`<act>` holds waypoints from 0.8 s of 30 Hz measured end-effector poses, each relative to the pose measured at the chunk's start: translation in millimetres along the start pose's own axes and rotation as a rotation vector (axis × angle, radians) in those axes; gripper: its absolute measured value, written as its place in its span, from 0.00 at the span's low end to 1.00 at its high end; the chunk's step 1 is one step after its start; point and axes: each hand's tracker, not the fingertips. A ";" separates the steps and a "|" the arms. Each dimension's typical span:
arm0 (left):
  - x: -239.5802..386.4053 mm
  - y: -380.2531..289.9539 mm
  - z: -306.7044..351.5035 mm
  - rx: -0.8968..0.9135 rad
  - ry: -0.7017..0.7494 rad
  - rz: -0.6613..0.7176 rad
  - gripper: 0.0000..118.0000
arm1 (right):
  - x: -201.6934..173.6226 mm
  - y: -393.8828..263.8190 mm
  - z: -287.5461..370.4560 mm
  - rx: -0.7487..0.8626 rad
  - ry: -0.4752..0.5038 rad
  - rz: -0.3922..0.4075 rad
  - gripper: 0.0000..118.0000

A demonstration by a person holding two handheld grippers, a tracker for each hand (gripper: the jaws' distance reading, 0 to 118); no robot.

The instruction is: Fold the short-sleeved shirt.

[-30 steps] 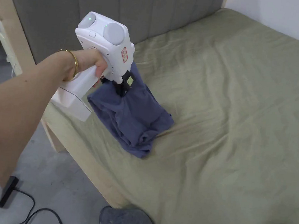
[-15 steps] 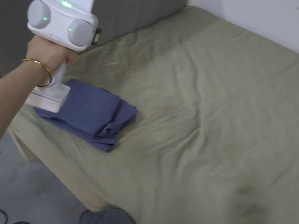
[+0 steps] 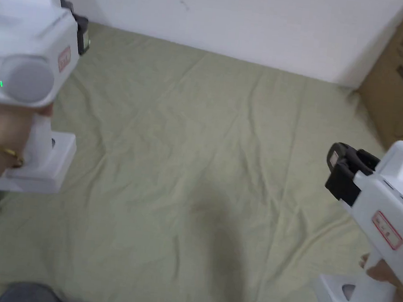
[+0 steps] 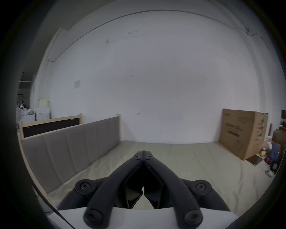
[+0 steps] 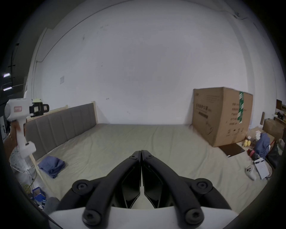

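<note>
Since a second ago, when my left gripper [image 3: 80, 33] stood at the blue shirt [image 5: 51, 165], I have raised it clear; the shirt lies folded at the bed's [image 3: 185, 170] near left corner by the headboard [image 5: 61, 128]. Both my left and right gripper [image 5: 141, 152] have jaws closed on nothing (tips meeting). Folding looks done; little seems left. Printing on the cardboard box [image 5: 221, 114] and the grippers' red labels is too small to read.

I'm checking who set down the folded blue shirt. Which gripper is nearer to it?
Left. The left gripper hangs above the bed corner where the shirt lies; the right gripper is farther along the bed.
</note>
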 end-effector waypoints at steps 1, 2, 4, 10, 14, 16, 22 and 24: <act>12.6 -4.3 5.2 0.005 -0.013 0.001 0.00 | 4.3 2.0 4.0 0.014 -0.016 0.011 0.00; 25.8 -9.4 12.8 0.003 -0.035 0.005 0.00 | 9.2 3.3 8.2 0.021 -0.027 0.019 0.00; 43.9 -20.5 19.7 -0.002 -0.079 0.039 0.00 | 13.4 5.4 15.9 0.027 -0.044 0.026 0.00; 81.8 -57.6 45.3 -0.059 -0.151 0.008 0.00 | 28.5 -9.7 30.6 0.033 -0.132 0.037 0.00; 87.2 -84.6 51.1 -0.096 -0.164 -0.010 0.00 | 35.2 -26.4 31.8 0.012 -0.155 0.046 0.00; 89.3 -96.0 54.4 -0.118 -0.170 -0.039 0.00 | 37.8 -36.1 29.9 -0.001 -0.160 0.038 0.00; 85.0 -116.0 60.6 -0.153 -0.164 -0.048 0.00 | 32.7 -57.1 26.0 -0.046 -0.156 0.022 0.00; 82.1 -118.3 61.5 -0.158 -0.158 -0.059 0.00 | 30.8 -63.4 25.6 -0.057 -0.152 0.022 0.00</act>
